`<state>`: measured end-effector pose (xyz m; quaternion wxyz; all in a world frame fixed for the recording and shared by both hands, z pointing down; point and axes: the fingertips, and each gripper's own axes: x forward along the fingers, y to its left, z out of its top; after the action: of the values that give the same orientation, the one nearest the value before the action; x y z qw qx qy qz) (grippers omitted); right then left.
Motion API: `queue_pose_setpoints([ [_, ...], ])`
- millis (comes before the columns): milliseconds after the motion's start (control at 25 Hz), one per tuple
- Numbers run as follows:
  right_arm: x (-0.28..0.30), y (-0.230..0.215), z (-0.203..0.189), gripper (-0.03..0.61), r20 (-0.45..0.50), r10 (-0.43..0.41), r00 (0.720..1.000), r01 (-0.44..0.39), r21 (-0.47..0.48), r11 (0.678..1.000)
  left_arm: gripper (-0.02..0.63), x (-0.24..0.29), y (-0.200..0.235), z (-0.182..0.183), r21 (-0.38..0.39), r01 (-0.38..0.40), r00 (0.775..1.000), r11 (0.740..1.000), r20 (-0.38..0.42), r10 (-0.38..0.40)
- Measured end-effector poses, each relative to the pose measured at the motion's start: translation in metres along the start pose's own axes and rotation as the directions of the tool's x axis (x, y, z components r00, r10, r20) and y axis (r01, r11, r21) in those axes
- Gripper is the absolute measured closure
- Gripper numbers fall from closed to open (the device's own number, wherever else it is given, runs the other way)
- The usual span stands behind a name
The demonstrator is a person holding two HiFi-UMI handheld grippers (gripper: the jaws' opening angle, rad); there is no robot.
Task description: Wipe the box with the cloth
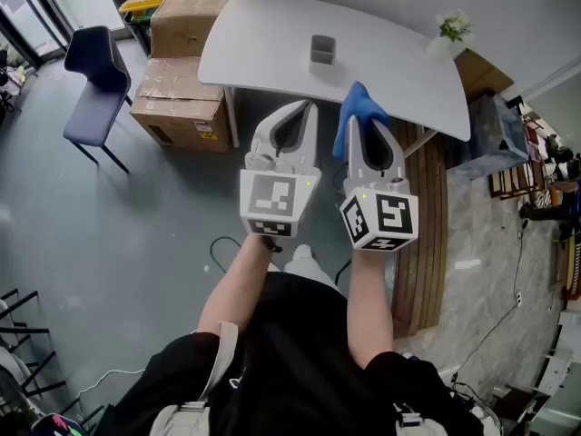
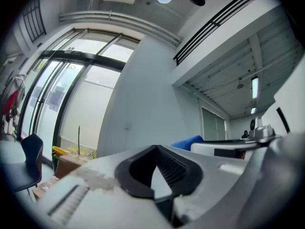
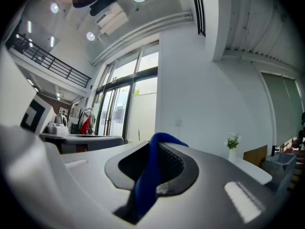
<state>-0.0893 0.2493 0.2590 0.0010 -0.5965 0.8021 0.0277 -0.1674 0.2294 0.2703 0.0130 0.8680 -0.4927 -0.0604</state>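
Observation:
A small grey open-topped box (image 1: 322, 50) stands on the white table (image 1: 263, 44), out ahead of both grippers. My right gripper (image 1: 360, 116) is shut on a blue cloth (image 1: 356, 114), which bunches over its tips near the table's front edge. In the right gripper view the cloth (image 3: 147, 182) runs as a blue band between the jaws of the right gripper (image 3: 157, 141). My left gripper (image 1: 310, 107) is beside it, shut with nothing in it. In the left gripper view, its tips meet at the left gripper (image 2: 155, 150), with the cloth (image 2: 187, 142) showing behind. Neither gripper view shows the box.
Two cardboard boxes (image 1: 182, 107) are stacked on the floor left of the table, with a dark blue chair (image 1: 95, 84) further left. A small potted plant (image 1: 452, 30) stands at the table's far right corner. Wooden slats (image 1: 427, 234) lie to the right.

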Motion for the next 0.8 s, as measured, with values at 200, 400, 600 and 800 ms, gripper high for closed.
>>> queue_pose_setpoints([
  [200, 0.006, 0.006, 0.000, 0.528, 0.004, -0.017, 1.000, 0.017, 0.012, 1.000, 0.612, -0.001, 0.008, 0.000, 0.007, 0.007, 1.000, 1.000, -0.006, -0.007],
  [400, 0.014, 0.014, 0.002, 0.528, 0.006, -0.006, 1.000, 0.006, 0.013, 1.000, 0.612, 0.000, 0.021, -0.001, -0.004, 0.017, 1.000, 1.000, -0.014, -0.017],
  [600, 0.012, 0.008, -0.001, 0.528, -0.010, -0.020, 1.000, 0.020, 0.016, 1.000, 0.612, 0.001, 0.018, -0.006, -0.020, 0.050, 0.999, 0.999, -0.020, -0.050],
  [800, 0.015, 0.007, -0.004, 0.528, -0.011, -0.014, 1.000, 0.014, 0.014, 1.000, 0.612, 0.002, 0.023, 0.000, -0.064, 0.083, 0.996, 0.994, 0.039, -0.081],
])
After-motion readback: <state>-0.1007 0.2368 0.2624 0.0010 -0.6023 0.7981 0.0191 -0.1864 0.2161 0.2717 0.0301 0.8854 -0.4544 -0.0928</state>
